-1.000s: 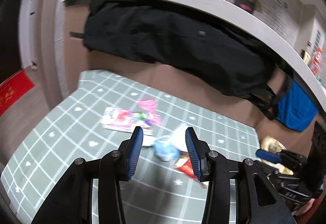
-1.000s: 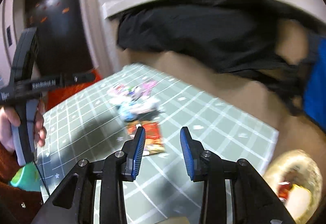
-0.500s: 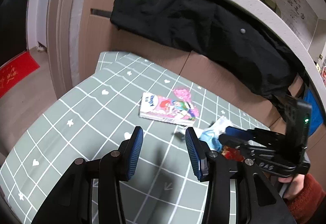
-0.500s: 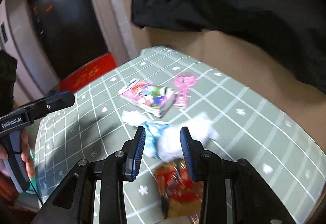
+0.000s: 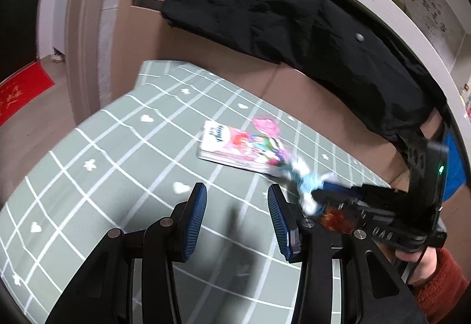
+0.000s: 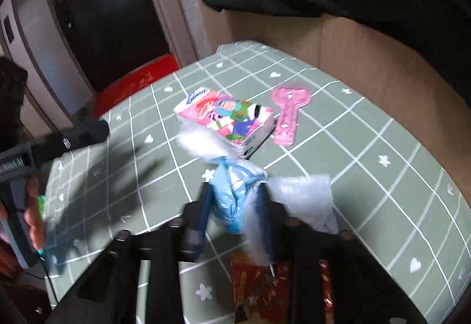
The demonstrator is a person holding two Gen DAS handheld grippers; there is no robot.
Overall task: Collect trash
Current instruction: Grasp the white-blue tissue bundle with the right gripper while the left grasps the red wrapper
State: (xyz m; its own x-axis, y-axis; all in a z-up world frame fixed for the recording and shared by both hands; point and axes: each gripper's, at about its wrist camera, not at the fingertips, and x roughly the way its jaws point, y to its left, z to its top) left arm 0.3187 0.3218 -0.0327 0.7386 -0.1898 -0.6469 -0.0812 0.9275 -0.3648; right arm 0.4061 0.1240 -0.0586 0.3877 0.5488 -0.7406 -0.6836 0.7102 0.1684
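A crumpled blue and clear plastic wrapper (image 6: 235,194) lies on the green grid tablecloth (image 6: 368,165). My right gripper (image 6: 235,206) straddles it, a finger on each side; the frame is blurred, so the grip is unclear. The wrapper also shows in the left wrist view (image 5: 306,185). A red snack wrapper (image 6: 259,285) lies just under the right gripper. A pink tissue pack (image 6: 226,118) and a pink plastic piece (image 6: 288,112) lie beyond. My left gripper (image 5: 237,215) is open and empty over the cloth, left of the right gripper (image 5: 323,194).
A black coat (image 5: 294,29) hangs over a brown panel behind the table. A red mat (image 5: 17,94) lies on the floor to the left. The table's edges fall away at left and right.
My right gripper has moved forward and down onto the blue and clear wrapper, which now sits between its fingers. My left gripper has shifted slightly, staying open.
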